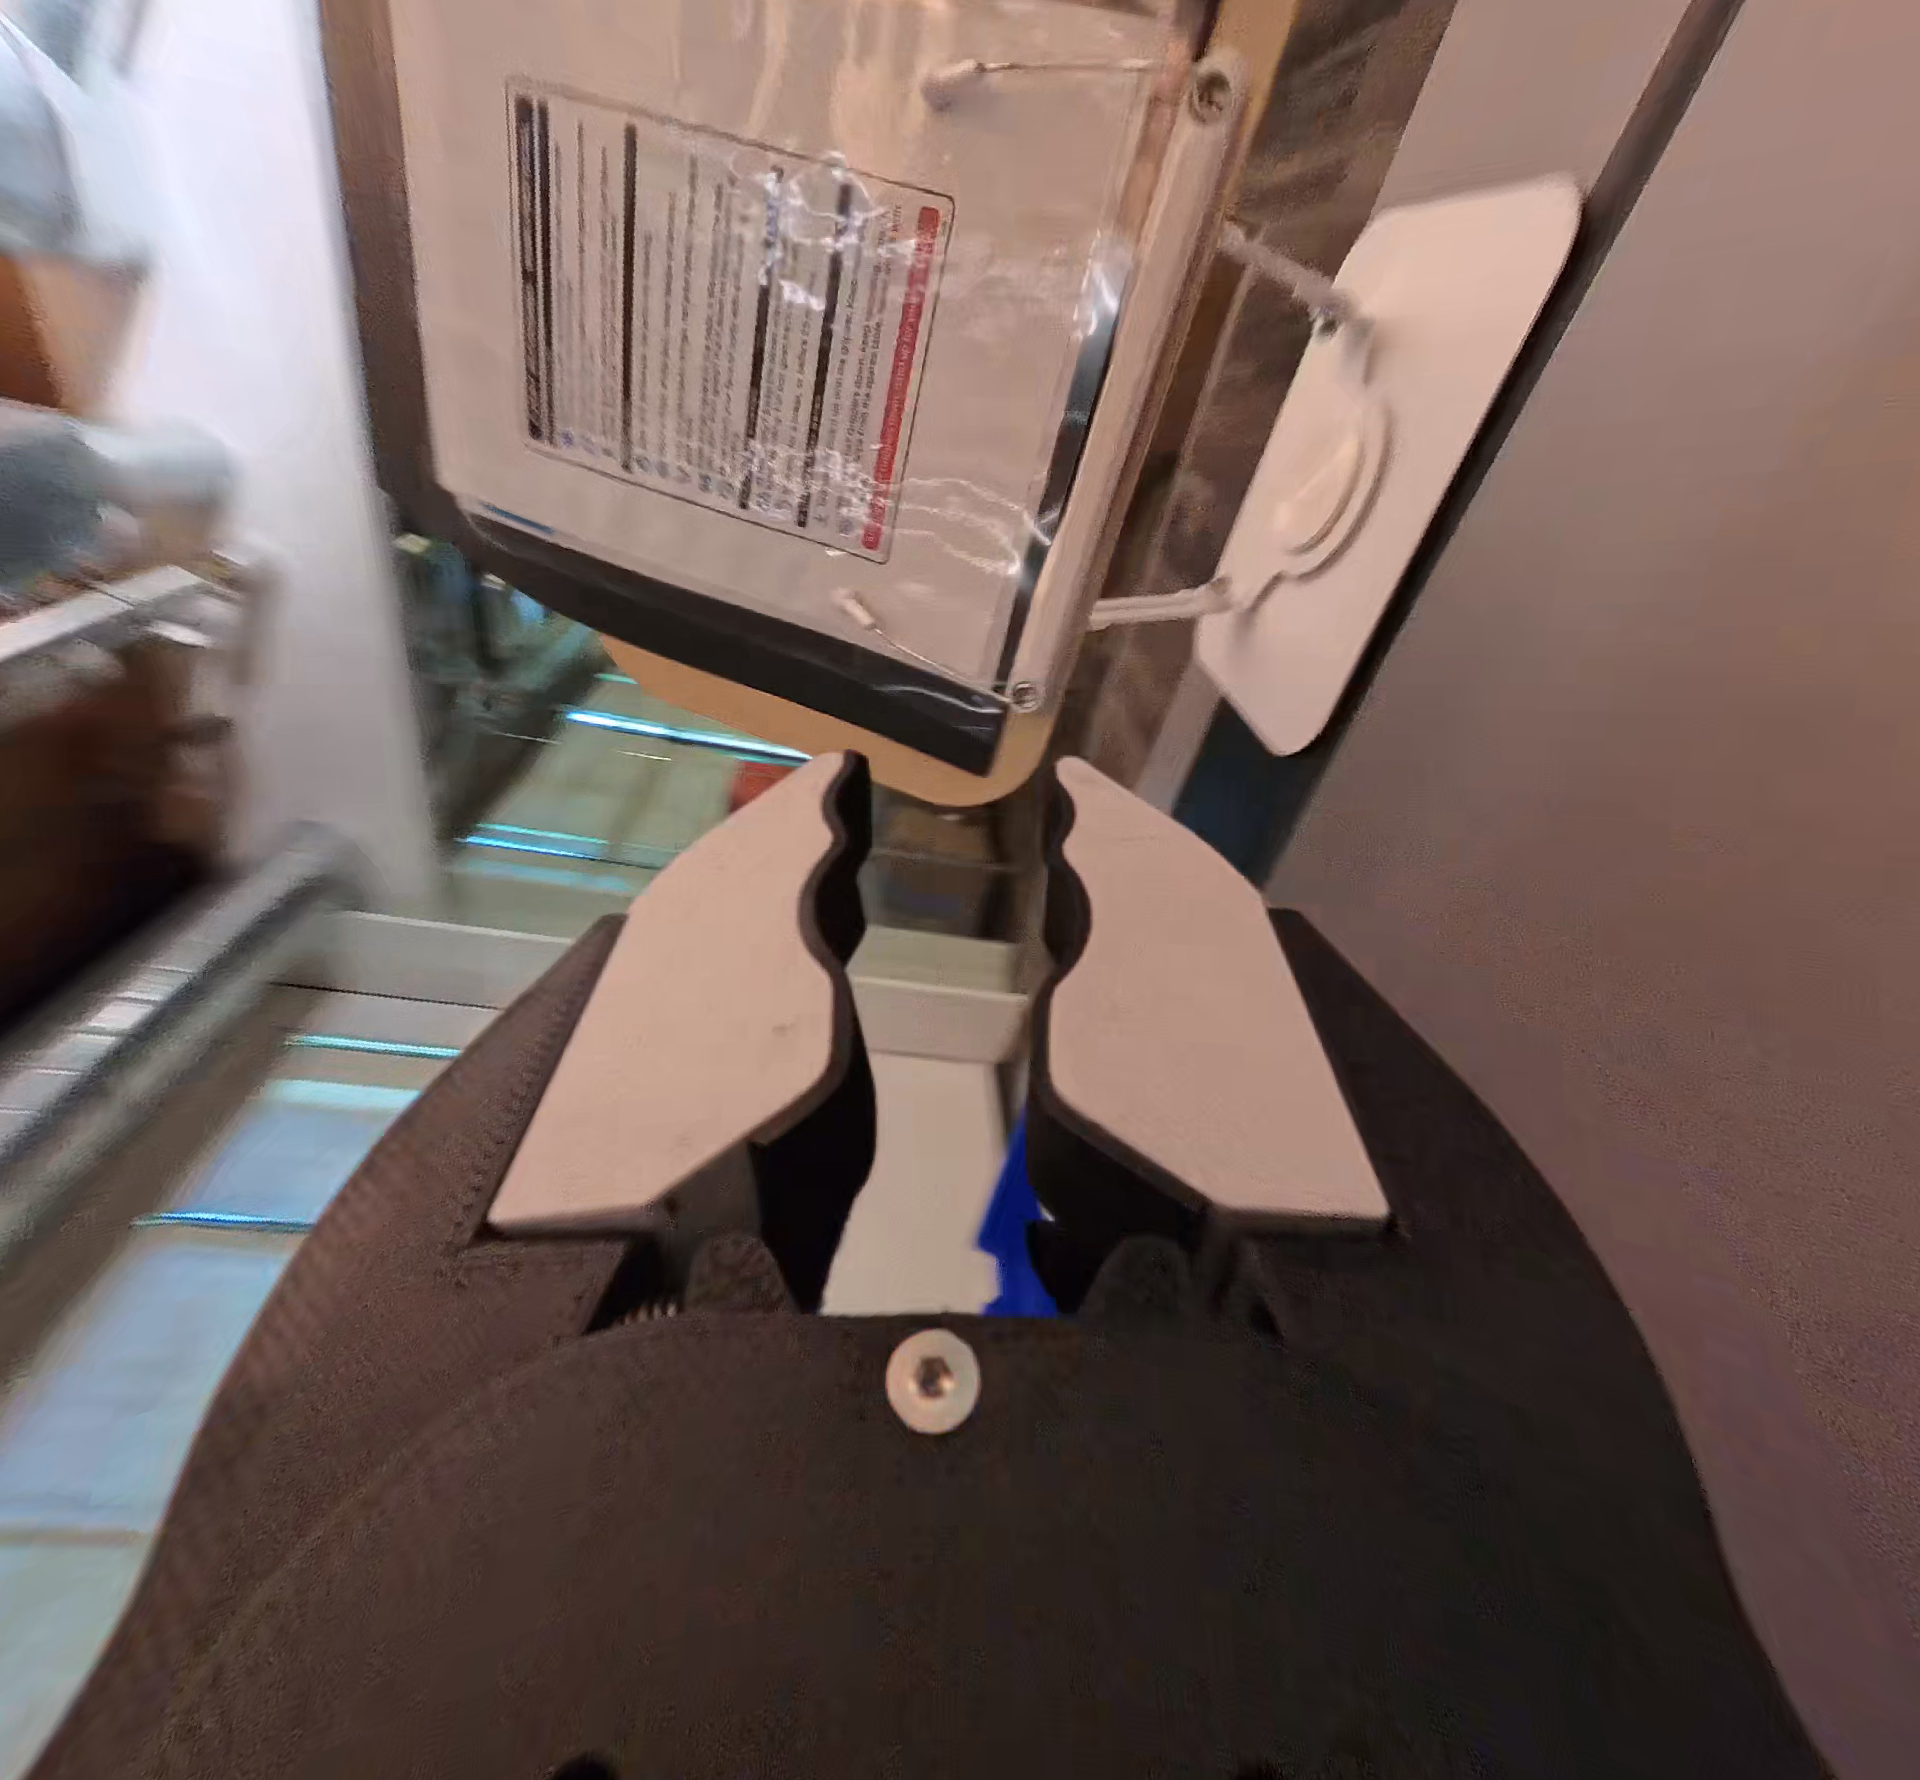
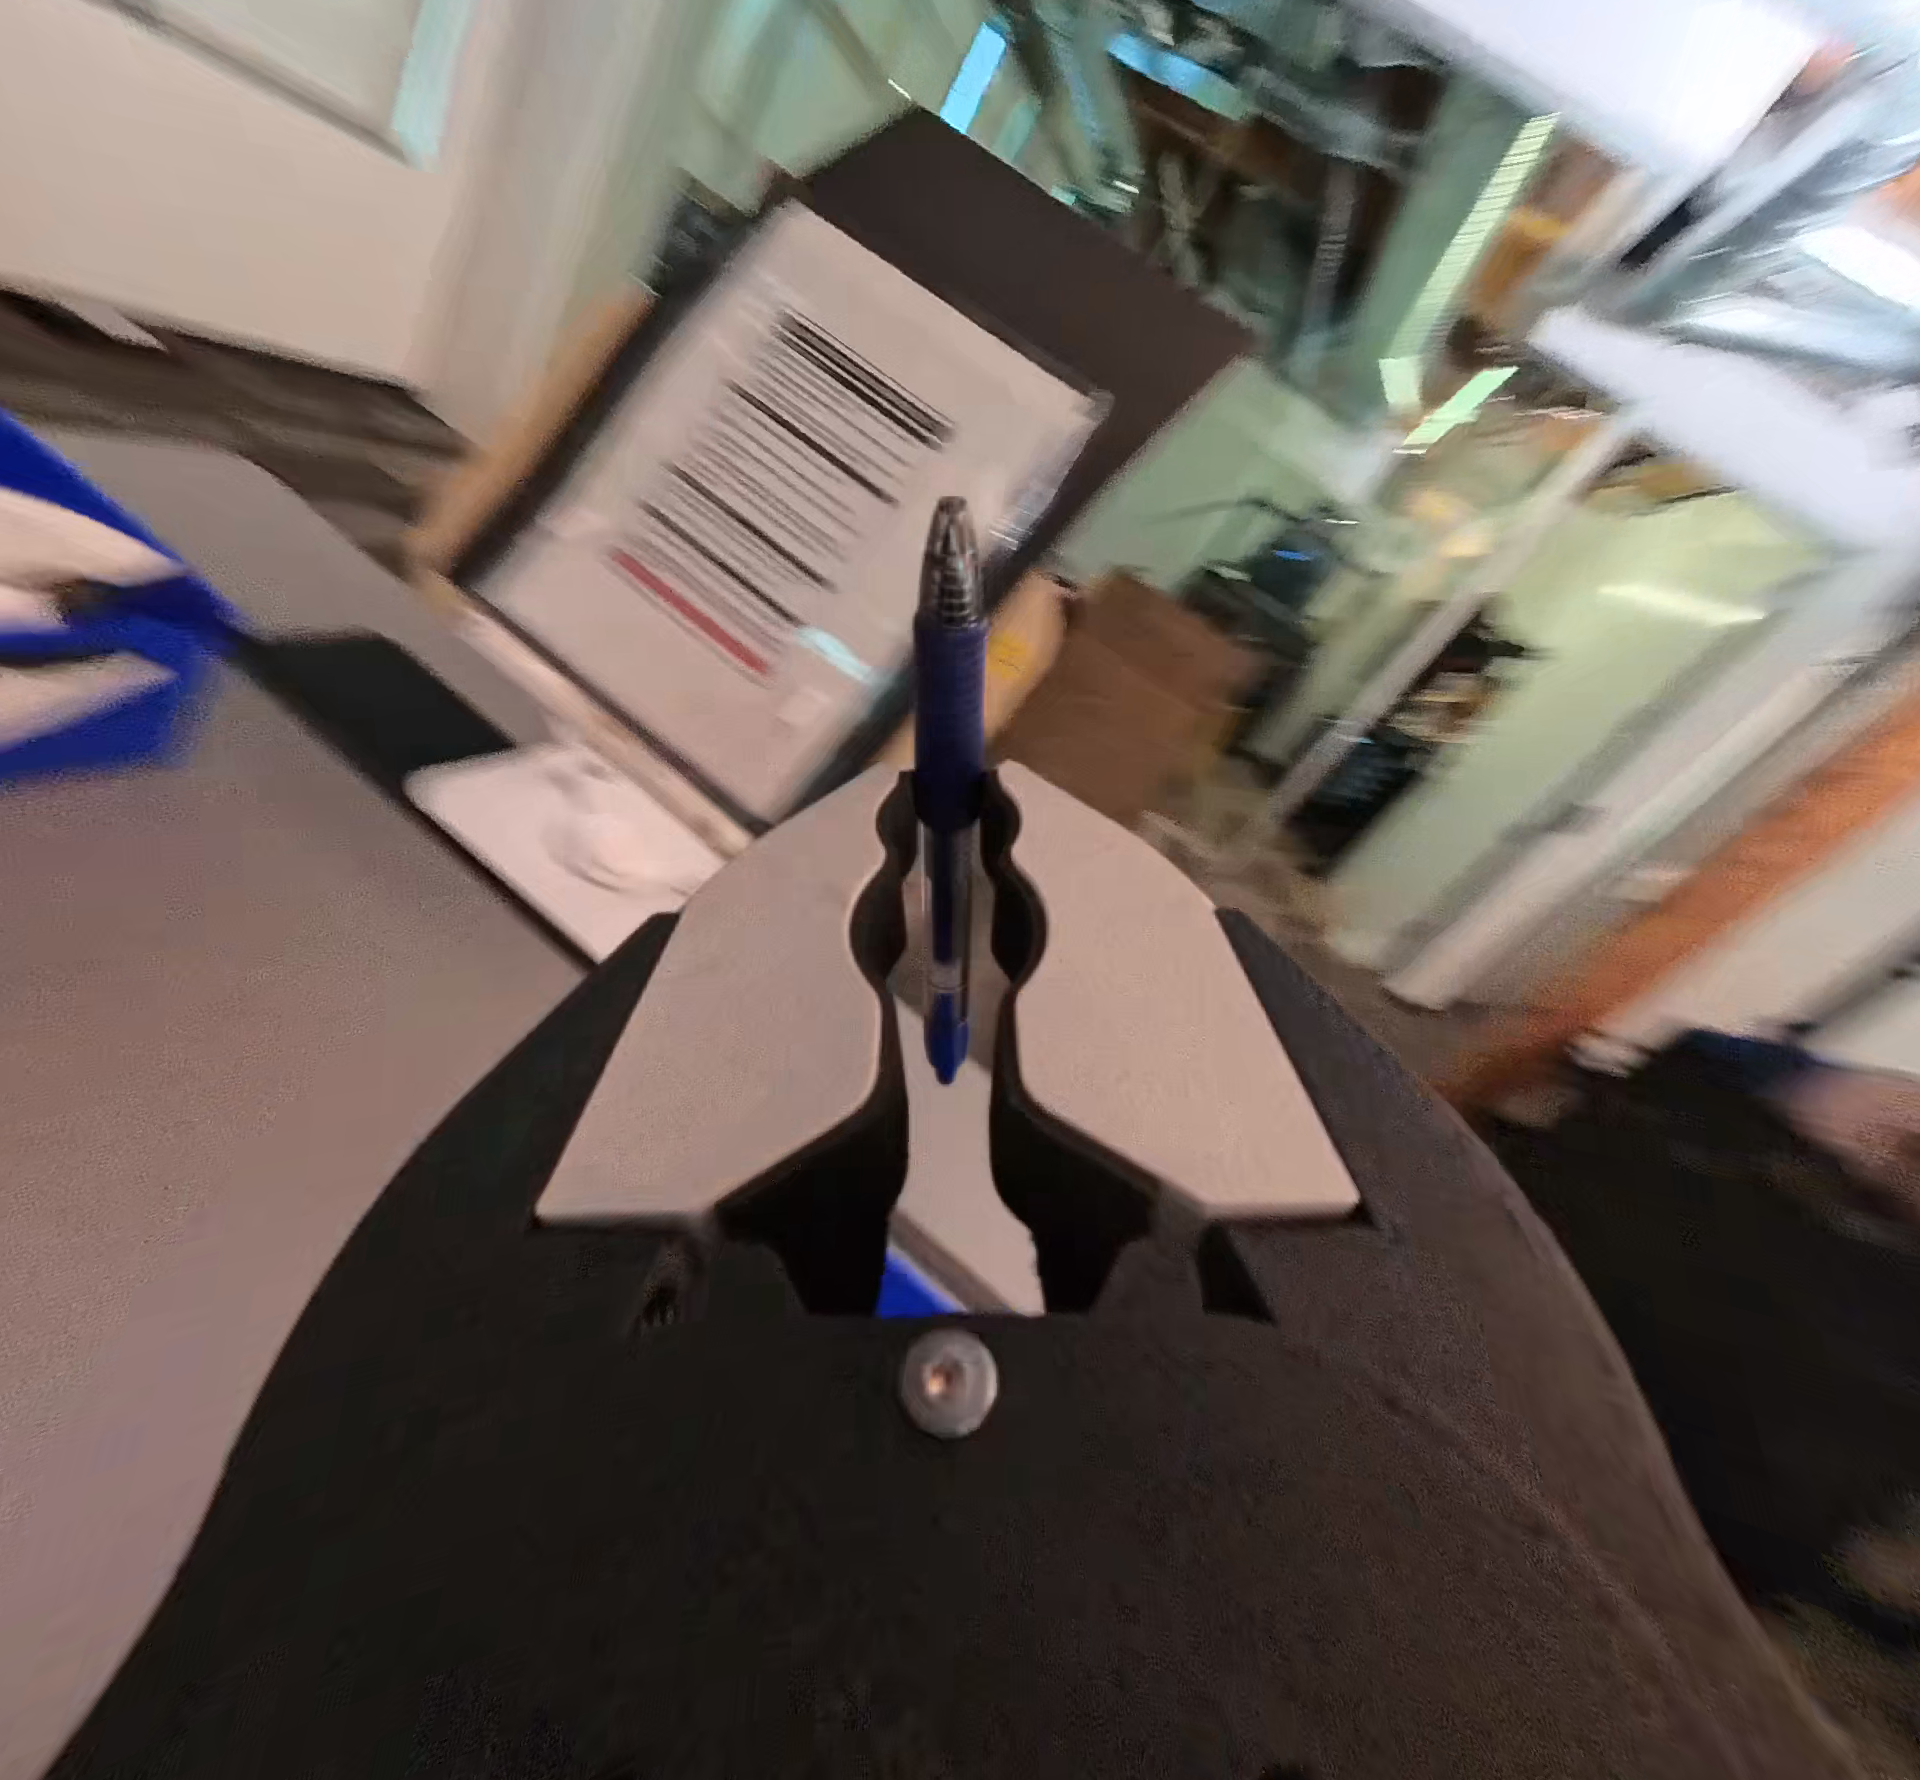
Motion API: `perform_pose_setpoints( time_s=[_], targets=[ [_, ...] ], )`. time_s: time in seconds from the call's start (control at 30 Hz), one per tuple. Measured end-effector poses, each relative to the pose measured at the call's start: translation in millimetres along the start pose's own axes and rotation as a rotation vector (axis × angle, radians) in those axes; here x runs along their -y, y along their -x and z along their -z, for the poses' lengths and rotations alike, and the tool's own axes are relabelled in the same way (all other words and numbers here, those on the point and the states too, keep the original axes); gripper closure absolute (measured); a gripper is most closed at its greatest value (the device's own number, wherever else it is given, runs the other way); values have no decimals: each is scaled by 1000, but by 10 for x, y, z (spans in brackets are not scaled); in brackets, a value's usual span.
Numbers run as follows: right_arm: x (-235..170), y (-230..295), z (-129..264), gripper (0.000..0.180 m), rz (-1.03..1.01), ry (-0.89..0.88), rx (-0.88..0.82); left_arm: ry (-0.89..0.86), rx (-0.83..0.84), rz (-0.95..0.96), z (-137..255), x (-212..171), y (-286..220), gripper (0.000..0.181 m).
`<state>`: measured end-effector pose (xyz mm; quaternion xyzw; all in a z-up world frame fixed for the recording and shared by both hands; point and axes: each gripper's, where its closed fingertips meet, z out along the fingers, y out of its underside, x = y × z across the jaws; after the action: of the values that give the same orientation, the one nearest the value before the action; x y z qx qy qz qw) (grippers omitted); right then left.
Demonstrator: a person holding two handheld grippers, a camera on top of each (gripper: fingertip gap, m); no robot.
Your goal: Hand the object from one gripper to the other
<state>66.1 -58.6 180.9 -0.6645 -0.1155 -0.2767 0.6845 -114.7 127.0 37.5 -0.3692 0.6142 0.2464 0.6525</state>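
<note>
Grey desk lying matte and smooth. Framed printed sheet under crinkled clear plastic standing at the desk's far edge. Left gripper hovering before it, scalloped jaws parted, gripping nothing. Right gripper beside the desk, clamping a slim blue pen, ribbed tip pointing away.

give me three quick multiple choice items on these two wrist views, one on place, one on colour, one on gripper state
1. Where is the pen?
A. between the right gripper fingers
B. lying on the table
C. in the left gripper

2. What colour is the pen's grip?
A. red
B. blue
C. green

3. How does the left gripper stand?
A. shut on the pen
B. open and empty
C. shut on a cloth

Answers:
1 A, the right fingers pinch its barrel near their tips.
2 B, grip and plunger end are blue.
3 B, only background shows through its gap.
</note>
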Motion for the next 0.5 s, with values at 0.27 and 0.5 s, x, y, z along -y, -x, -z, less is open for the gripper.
perform_pose_setpoints(
  time_s=[0.27,0.5],
  targets=[
    [-346,-400,214,167,88,121,-71,-25,34,-142,22,178,-207,154],
    [-65,411,-166,167,485,20,6,-267,-241,444,233,475,-67,168]
  ],
)
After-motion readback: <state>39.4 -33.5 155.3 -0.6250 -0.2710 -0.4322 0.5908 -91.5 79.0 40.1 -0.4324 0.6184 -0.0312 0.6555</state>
